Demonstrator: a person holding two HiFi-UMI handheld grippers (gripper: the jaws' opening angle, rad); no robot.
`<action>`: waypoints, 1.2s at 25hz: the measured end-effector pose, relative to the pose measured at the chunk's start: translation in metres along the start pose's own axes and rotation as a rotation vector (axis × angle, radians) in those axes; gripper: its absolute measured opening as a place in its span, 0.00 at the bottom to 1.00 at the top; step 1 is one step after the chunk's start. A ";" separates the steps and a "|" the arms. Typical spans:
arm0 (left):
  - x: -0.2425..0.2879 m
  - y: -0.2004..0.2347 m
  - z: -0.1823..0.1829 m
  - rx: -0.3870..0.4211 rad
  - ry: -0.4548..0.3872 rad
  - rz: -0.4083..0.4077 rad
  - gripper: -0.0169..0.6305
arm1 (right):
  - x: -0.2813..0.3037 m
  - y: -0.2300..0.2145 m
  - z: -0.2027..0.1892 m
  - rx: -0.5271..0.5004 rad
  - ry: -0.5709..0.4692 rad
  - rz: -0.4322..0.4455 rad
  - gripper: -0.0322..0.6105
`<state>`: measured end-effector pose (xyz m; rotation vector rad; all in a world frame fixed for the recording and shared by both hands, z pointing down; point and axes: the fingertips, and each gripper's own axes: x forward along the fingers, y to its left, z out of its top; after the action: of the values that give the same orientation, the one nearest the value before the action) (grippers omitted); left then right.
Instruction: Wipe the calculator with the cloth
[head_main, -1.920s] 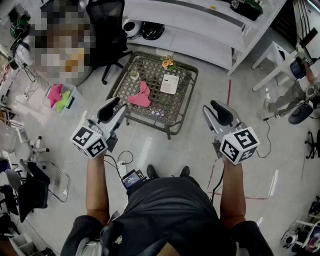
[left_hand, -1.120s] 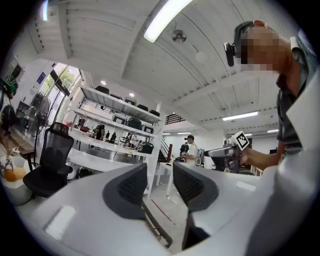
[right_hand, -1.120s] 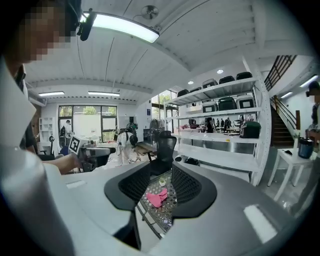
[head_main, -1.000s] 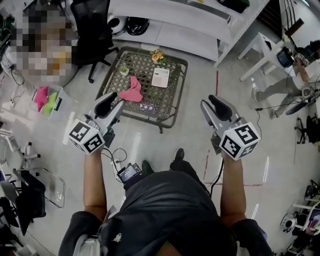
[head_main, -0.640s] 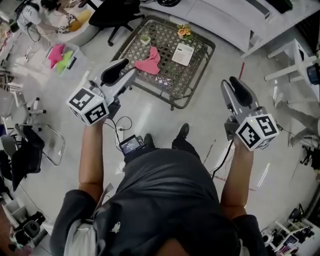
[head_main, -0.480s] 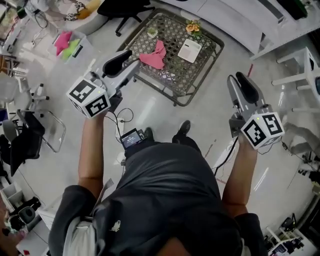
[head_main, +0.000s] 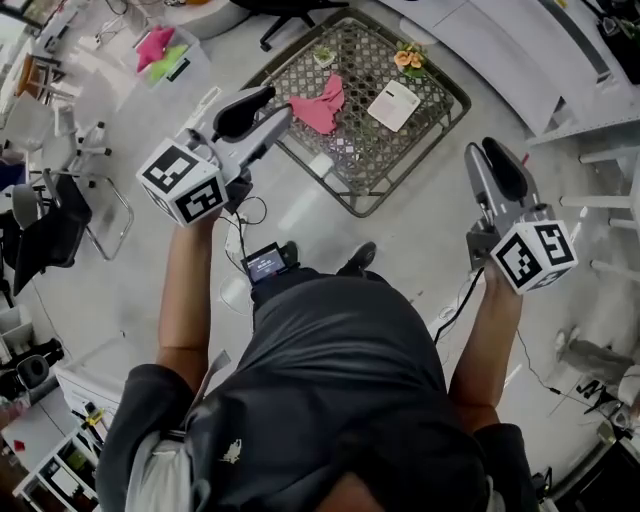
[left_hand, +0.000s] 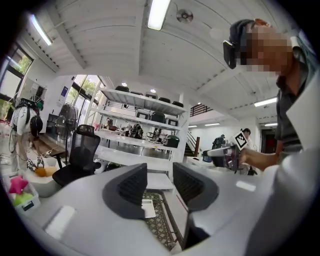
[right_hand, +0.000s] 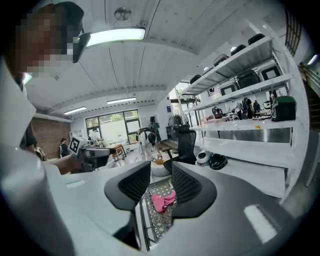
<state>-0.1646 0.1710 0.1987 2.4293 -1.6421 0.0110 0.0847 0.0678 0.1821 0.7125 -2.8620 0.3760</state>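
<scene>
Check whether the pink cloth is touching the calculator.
Apart. The head view shows bare mesh tabletop between the pink cloth and the calculator.

One cloth (head_main: 322, 105); one calculator (head_main: 393, 105); one table (head_main: 380, 160); one flower bunch (head_main: 410, 58).

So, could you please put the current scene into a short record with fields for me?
table: low, lattice top, standing on the floor ahead of the person
cloth: pink, crumpled, lying on the table
calculator: white, on the table, right of the cloth in the head view, apart from it
flowers: near the table's far edge
left gripper: jaws together, empty, held in the air
right gripper: jaws together, empty, held in the air
progress: wiping not yet begun; cloth untouched
</scene>
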 end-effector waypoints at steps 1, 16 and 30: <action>0.003 -0.001 0.001 -0.002 0.003 0.014 0.29 | 0.002 -0.004 0.002 -0.001 0.000 0.012 0.23; 0.043 -0.009 -0.011 0.013 0.073 0.071 0.29 | 0.014 -0.065 -0.005 0.051 -0.028 0.072 0.22; 0.109 0.084 -0.016 -0.041 0.108 -0.137 0.29 | 0.052 -0.061 0.007 0.070 -0.003 -0.148 0.23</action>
<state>-0.1983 0.0441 0.2422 2.4586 -1.4151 0.0849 0.0682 -0.0088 0.1994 0.9317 -2.7886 0.4557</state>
